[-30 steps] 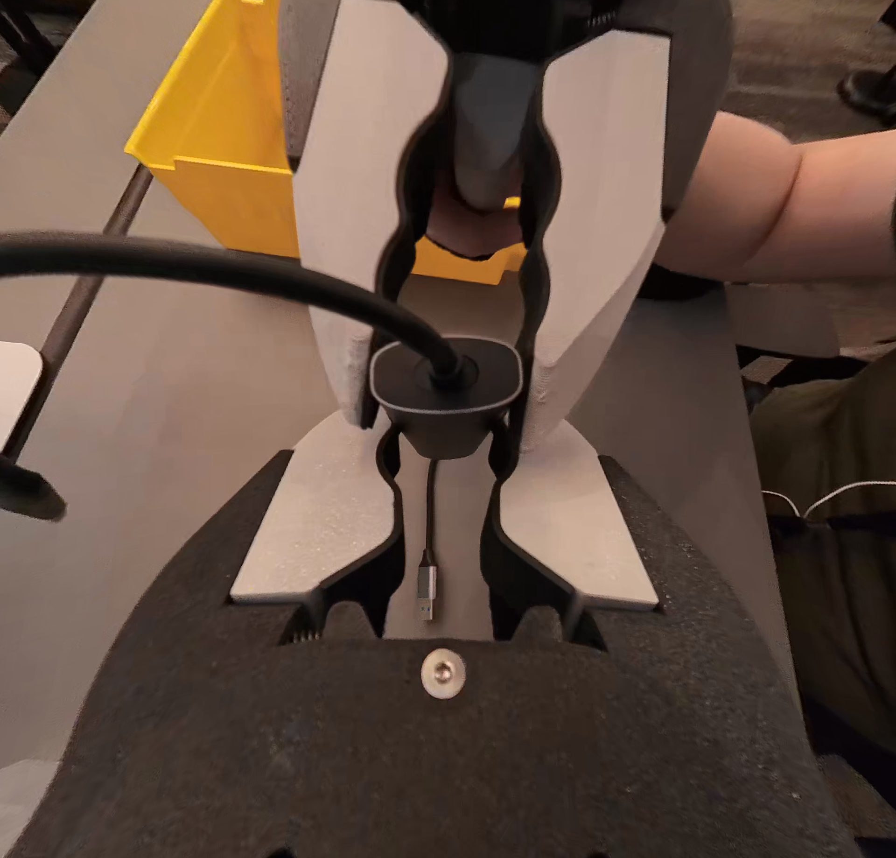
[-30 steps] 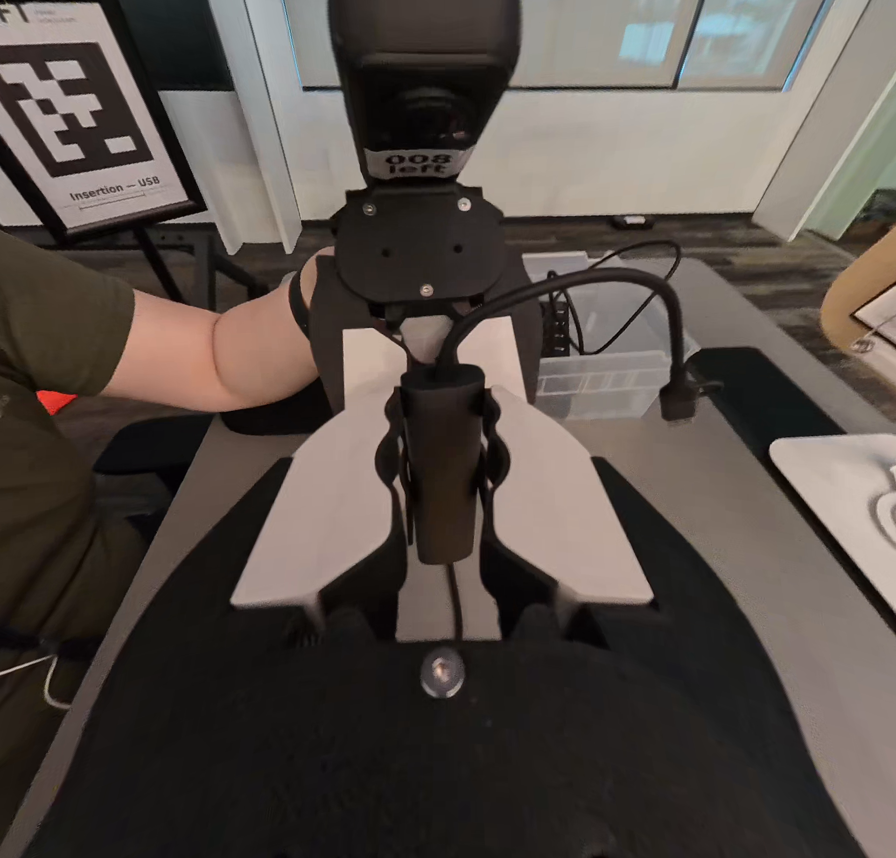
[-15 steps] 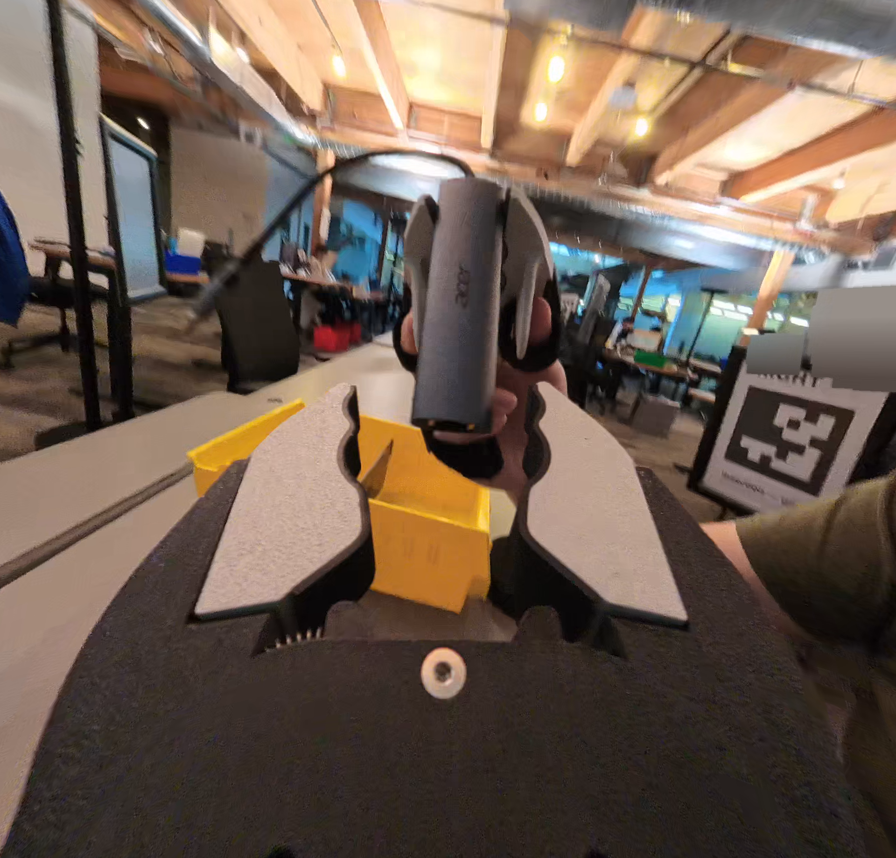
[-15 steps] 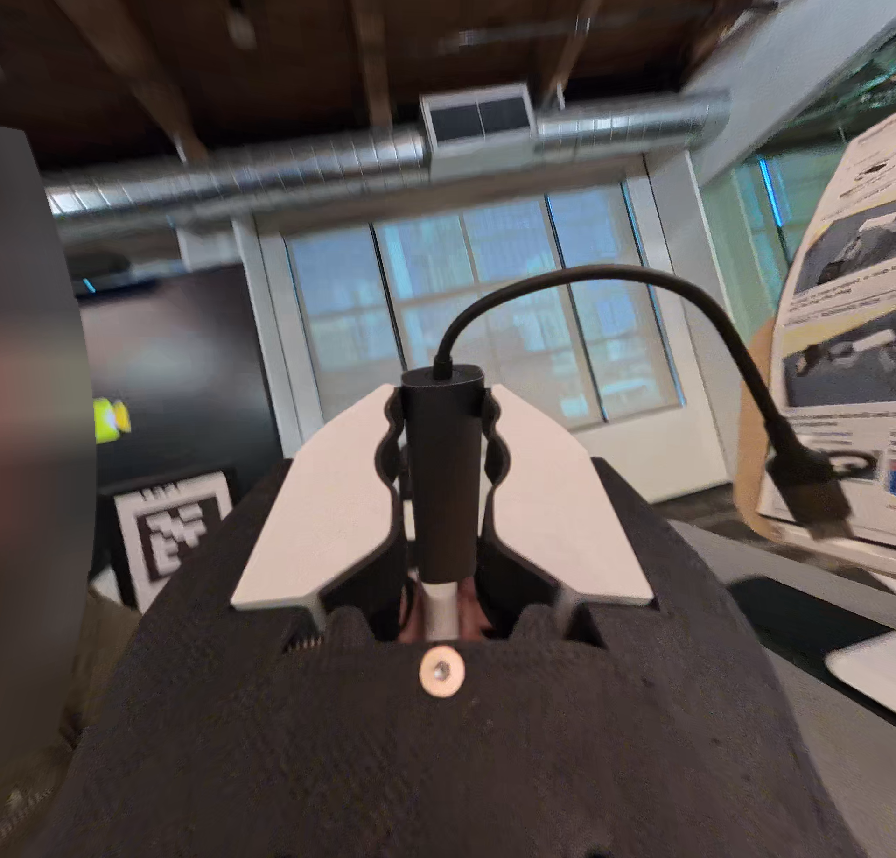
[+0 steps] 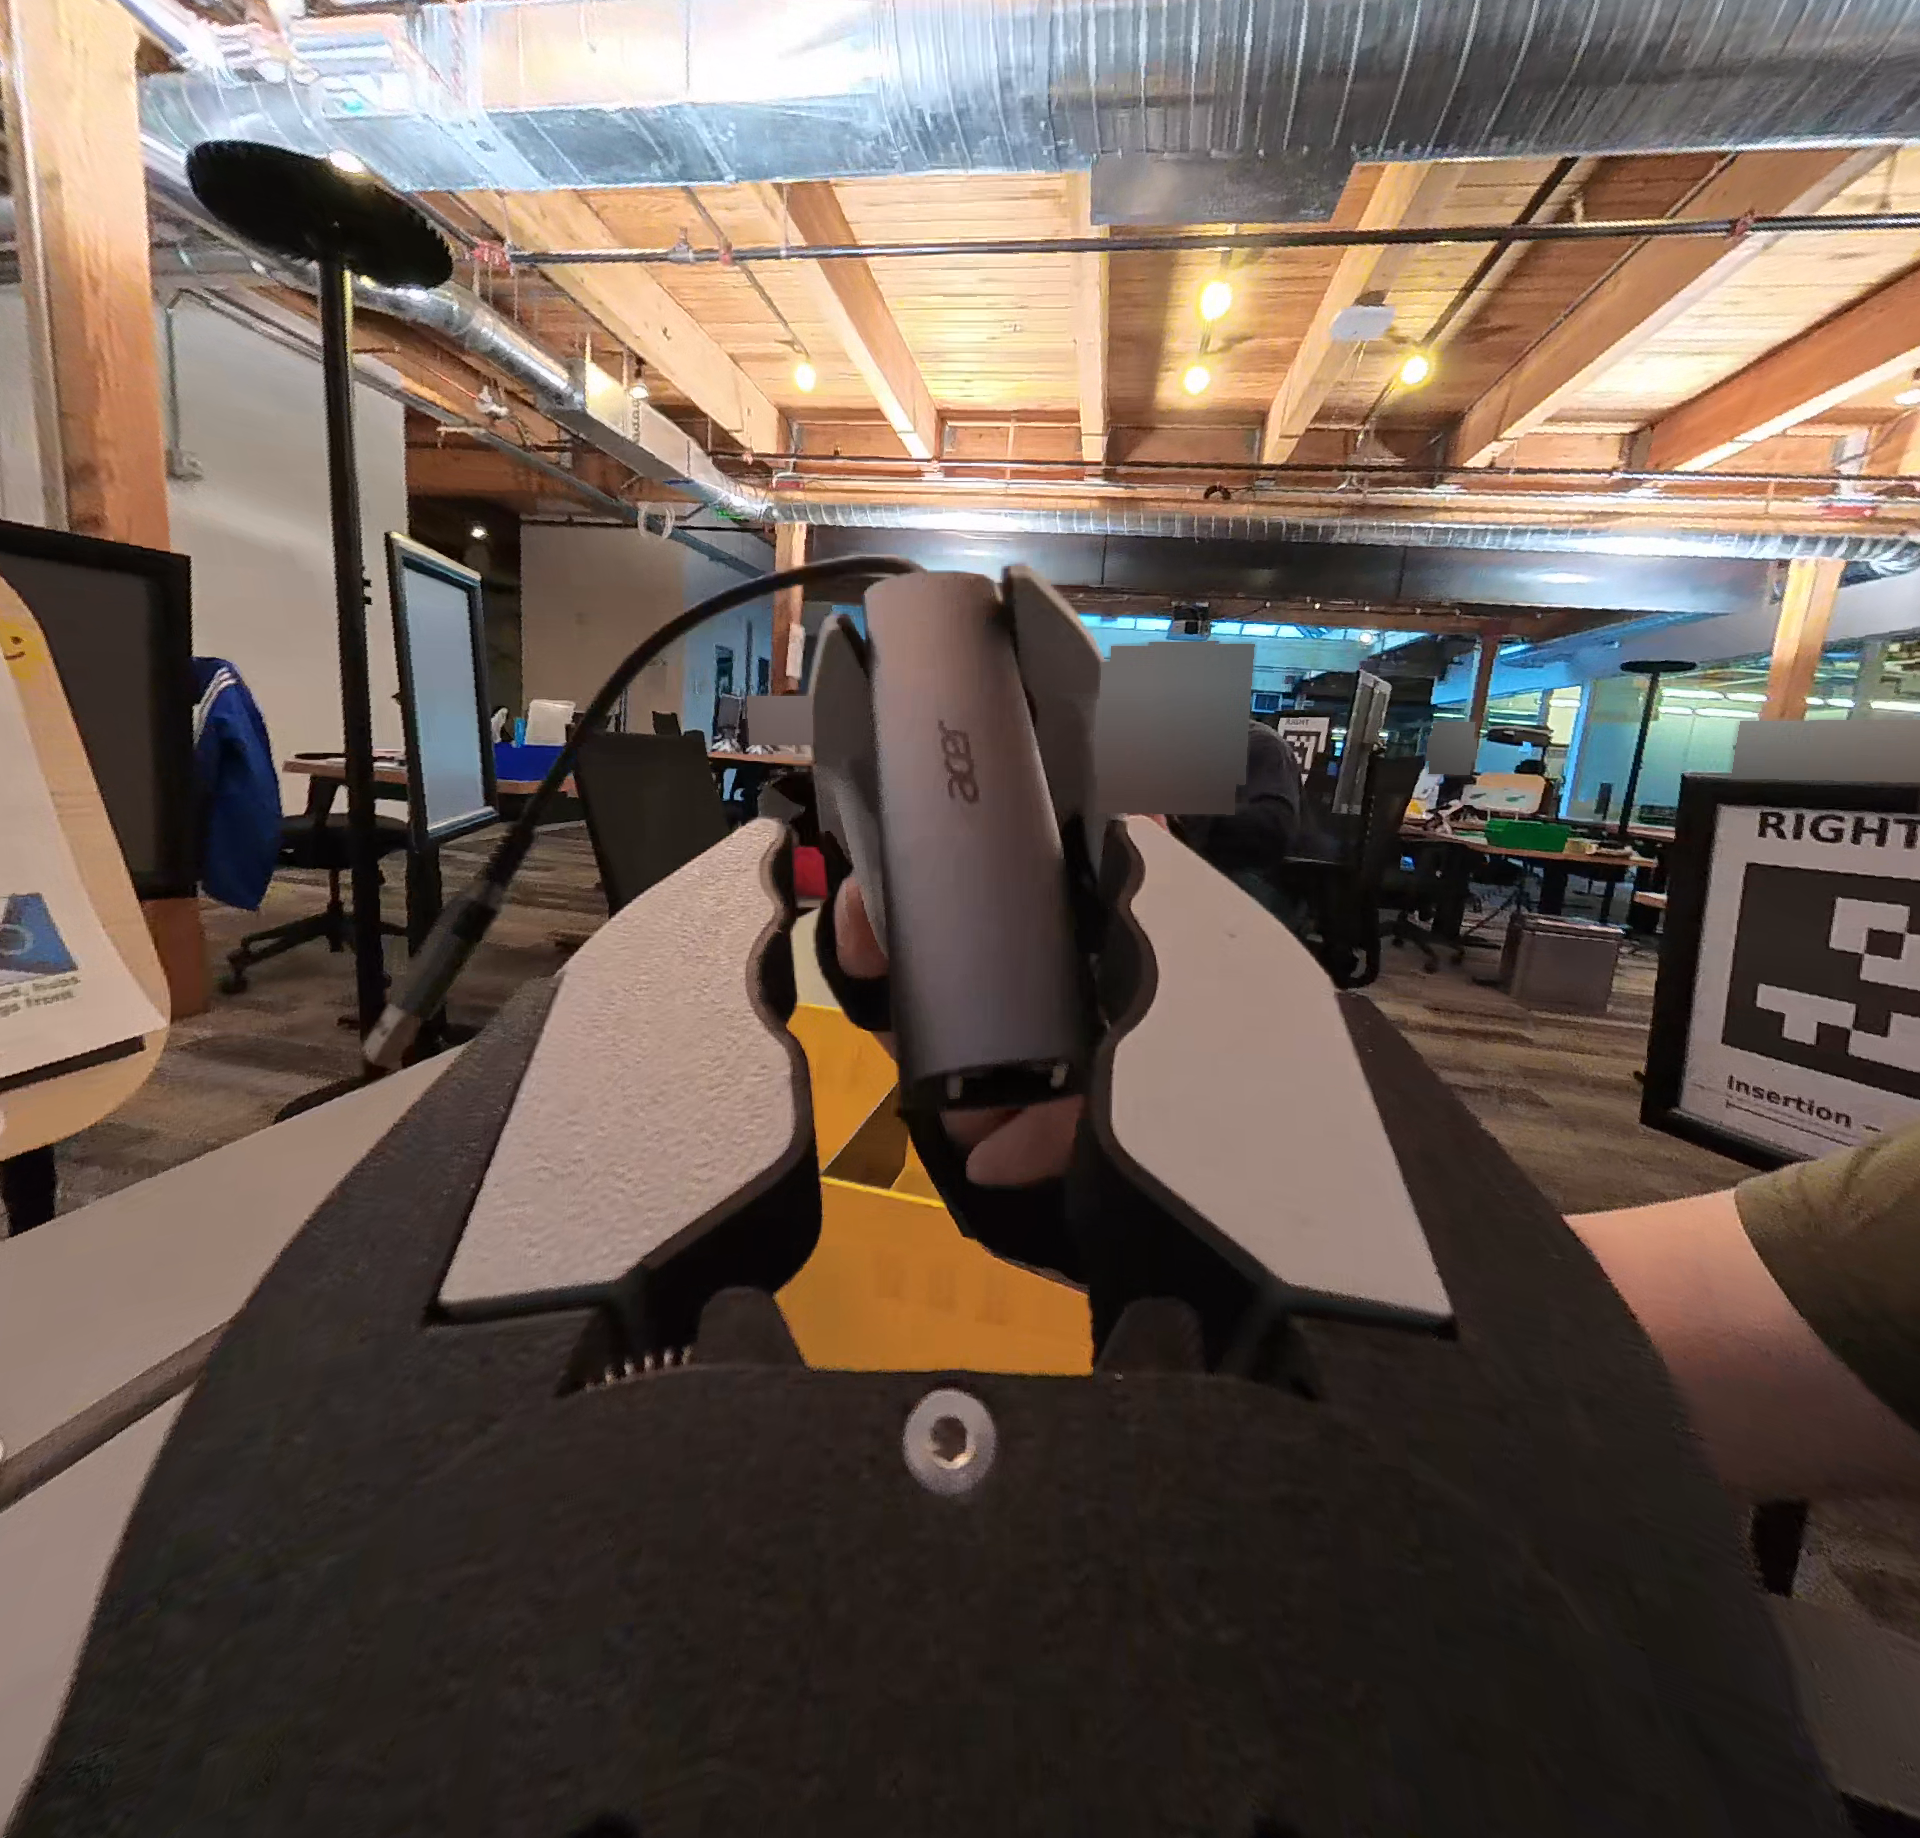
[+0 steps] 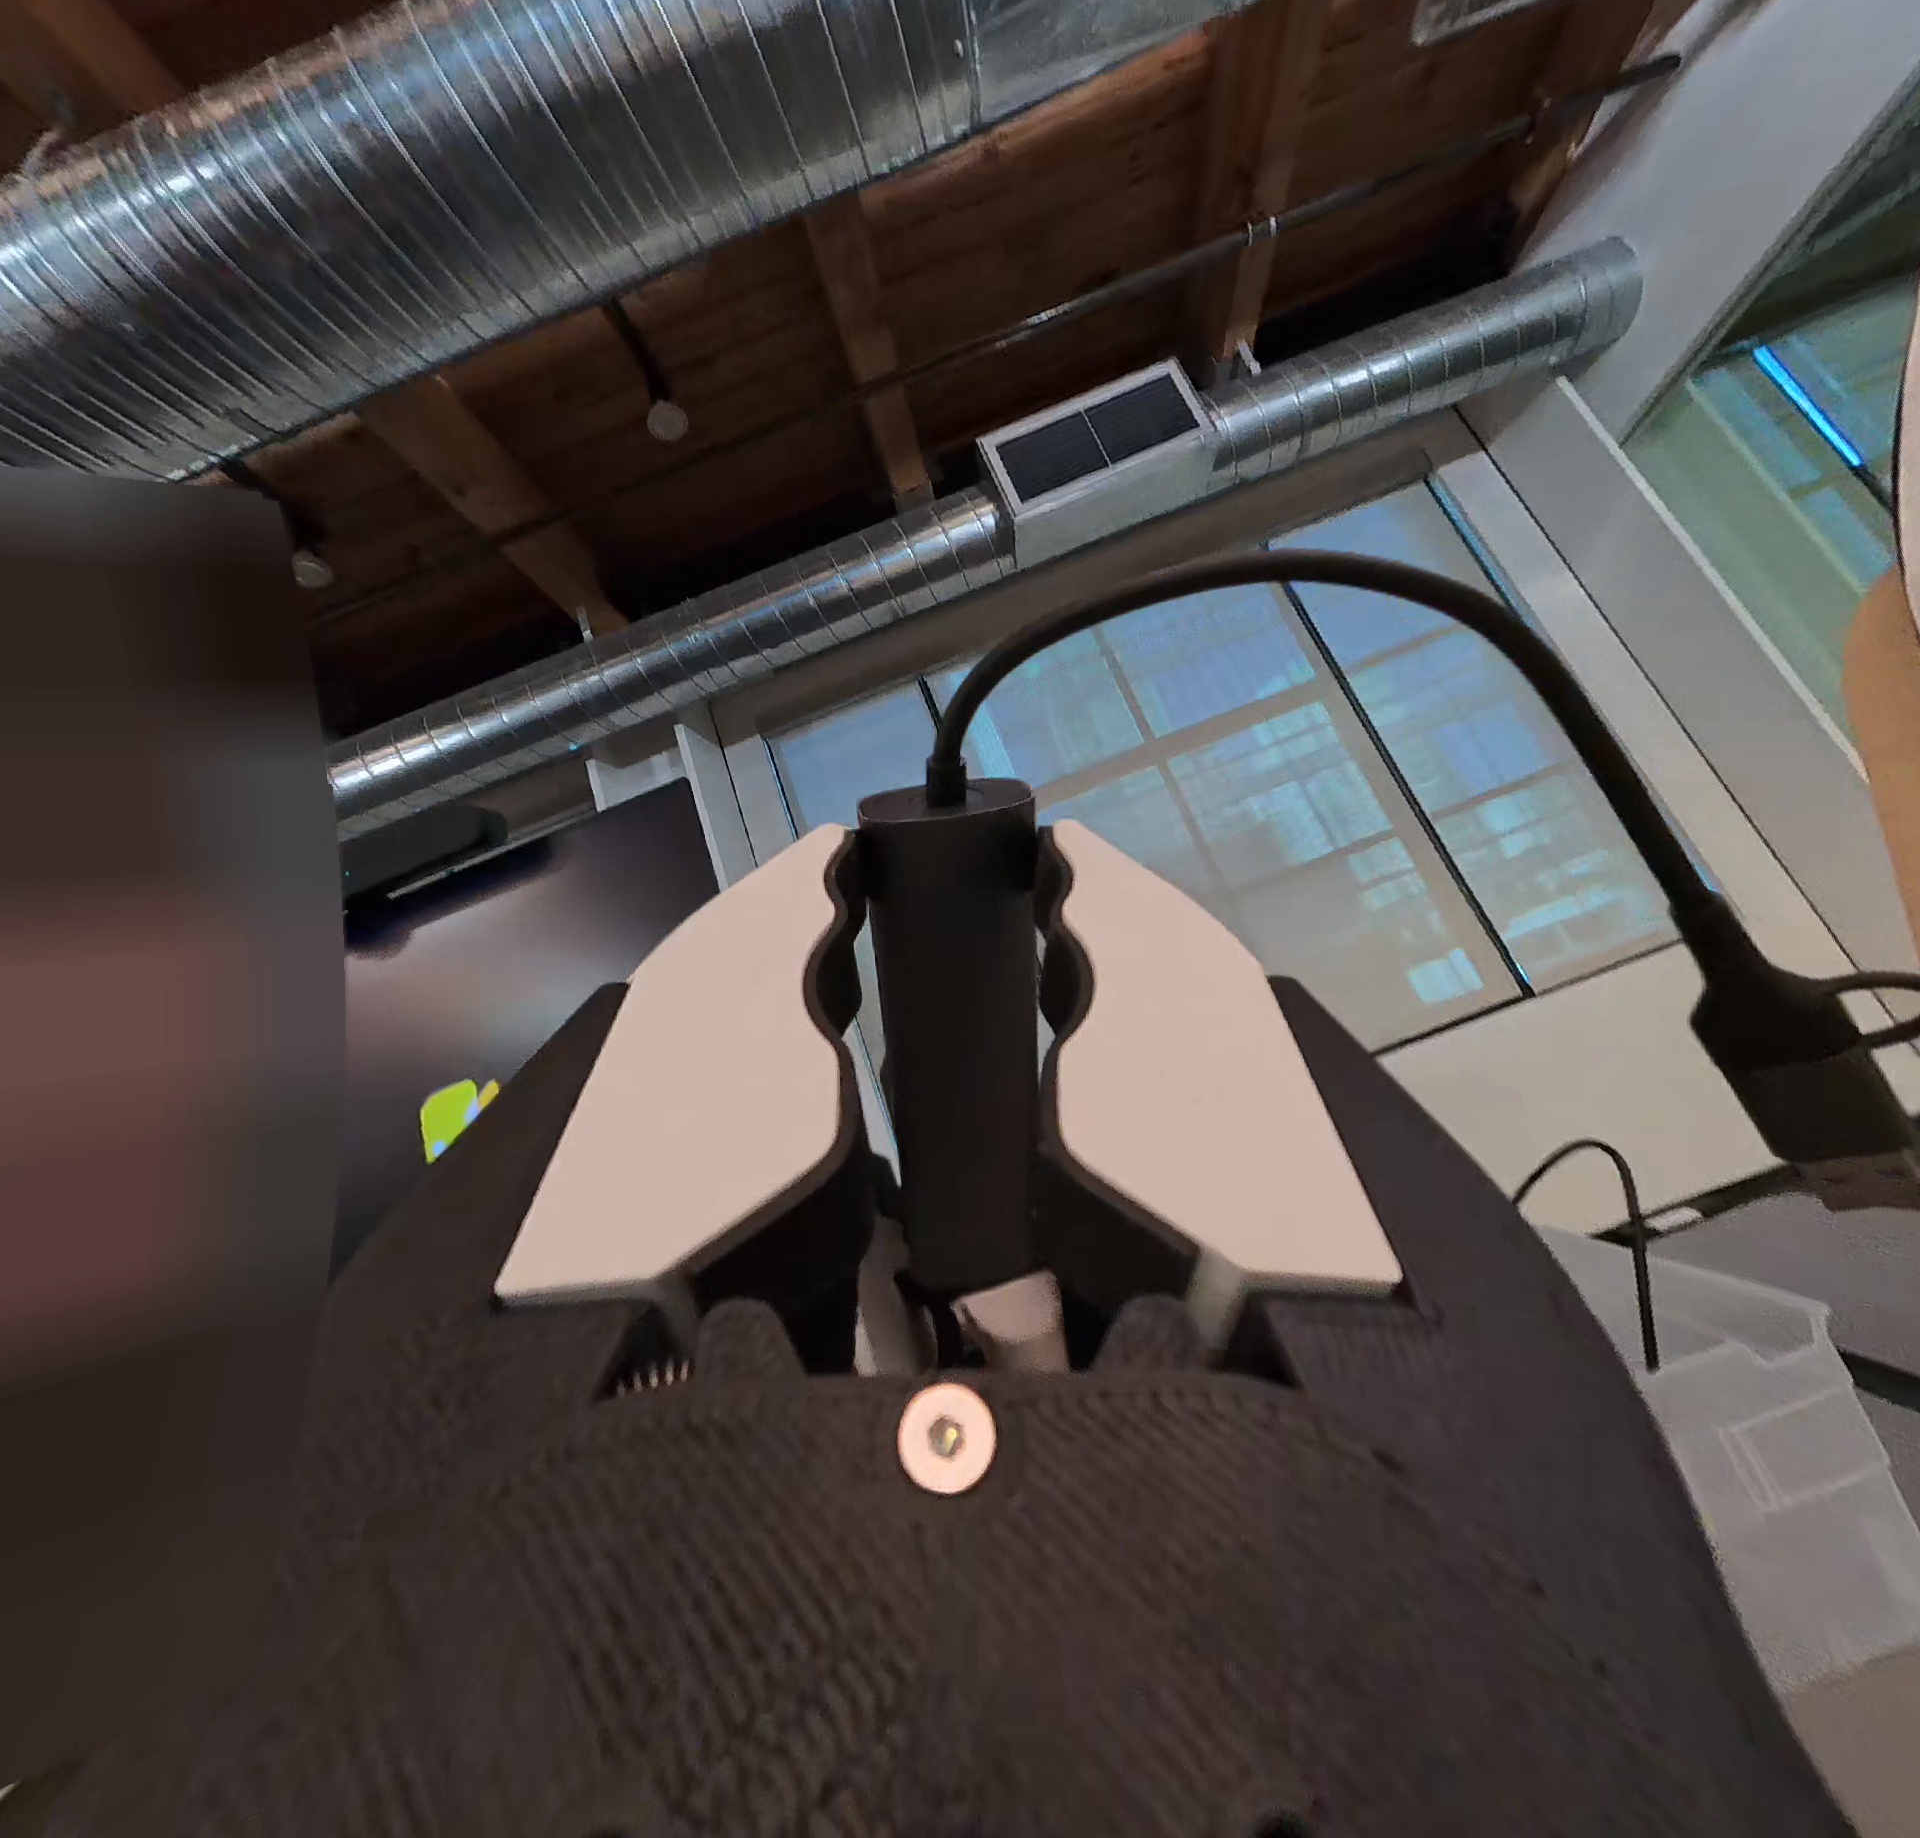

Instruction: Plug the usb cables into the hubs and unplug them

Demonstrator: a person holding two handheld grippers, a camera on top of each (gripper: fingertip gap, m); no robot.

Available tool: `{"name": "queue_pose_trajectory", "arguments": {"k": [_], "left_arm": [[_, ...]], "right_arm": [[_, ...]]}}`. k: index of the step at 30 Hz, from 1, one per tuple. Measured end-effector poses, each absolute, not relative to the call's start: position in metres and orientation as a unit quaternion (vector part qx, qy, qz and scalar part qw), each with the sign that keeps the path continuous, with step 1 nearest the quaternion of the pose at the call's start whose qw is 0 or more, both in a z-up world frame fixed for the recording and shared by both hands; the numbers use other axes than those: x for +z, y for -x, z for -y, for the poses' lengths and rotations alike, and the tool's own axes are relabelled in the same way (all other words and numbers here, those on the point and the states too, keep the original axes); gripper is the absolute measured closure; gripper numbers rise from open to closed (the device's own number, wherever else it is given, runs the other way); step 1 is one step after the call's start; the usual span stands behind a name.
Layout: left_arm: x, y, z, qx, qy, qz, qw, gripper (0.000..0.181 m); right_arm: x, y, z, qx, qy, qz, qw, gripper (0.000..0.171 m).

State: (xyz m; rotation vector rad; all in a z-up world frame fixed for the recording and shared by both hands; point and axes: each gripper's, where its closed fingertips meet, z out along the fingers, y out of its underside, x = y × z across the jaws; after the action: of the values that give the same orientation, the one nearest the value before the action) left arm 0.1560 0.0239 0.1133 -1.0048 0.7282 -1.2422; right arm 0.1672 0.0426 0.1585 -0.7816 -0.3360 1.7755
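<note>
In the right wrist view my right gripper (image 6: 945,843) is shut on a dark oblong USB hub (image 6: 956,1040), both pads pressed on its sides. The hub's black cable (image 6: 1351,583) arcs right and ends in a loose plug (image 6: 1808,1071). In the left wrist view the same hub (image 5: 966,853) looks grey and stands upright in the right gripper's fingers (image 5: 1049,687), port end towards me. Its plug (image 5: 416,999) hangs at the left. My left gripper (image 5: 956,832) is open on either side of the hub's lower end, with a clear gap at the left pad.
A yellow bin (image 5: 914,1269) sits on the grey table (image 5: 156,1269) behind my left fingers. A framed marker sign (image 5: 1808,978) stands at the right and a person's forearm (image 5: 1704,1341) is below it. A clear plastic box (image 6: 1766,1425) with cables is at the lower right. Left tips to right tips: about 5 cm.
Both grippers have tipped up from the table towards the ceiling, carrying the hub. My left gripper has opened off the hub's lower end. The right grip has stayed the same.
</note>
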Motion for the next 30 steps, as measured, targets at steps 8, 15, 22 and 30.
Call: {"name": "queue_pose_trajectory", "arguments": {"k": [8,15,22,30], "left_arm": [[0.115,-0.16,-0.015,-0.521,0.419,-0.31,0.676,0.134],[0.115,-0.157,-0.019,-0.517,0.426,-0.302,0.678,0.135],[0.115,-0.157,-0.019,-0.502,0.424,-0.296,0.693,0.127],[0.112,-0.161,-0.016,-0.522,0.421,-0.293,0.681,0.127]], "right_arm": [[0.15,-0.166,-0.046,0.786,0.309,0.095,0.527,0.139],[0.148,-0.164,-0.045,0.797,0.303,0.098,0.512,0.139],[0.149,-0.17,-0.041,0.809,0.269,0.075,0.517,0.139],[0.15,-0.177,-0.042,0.81,0.248,0.055,0.529,0.139]]}}
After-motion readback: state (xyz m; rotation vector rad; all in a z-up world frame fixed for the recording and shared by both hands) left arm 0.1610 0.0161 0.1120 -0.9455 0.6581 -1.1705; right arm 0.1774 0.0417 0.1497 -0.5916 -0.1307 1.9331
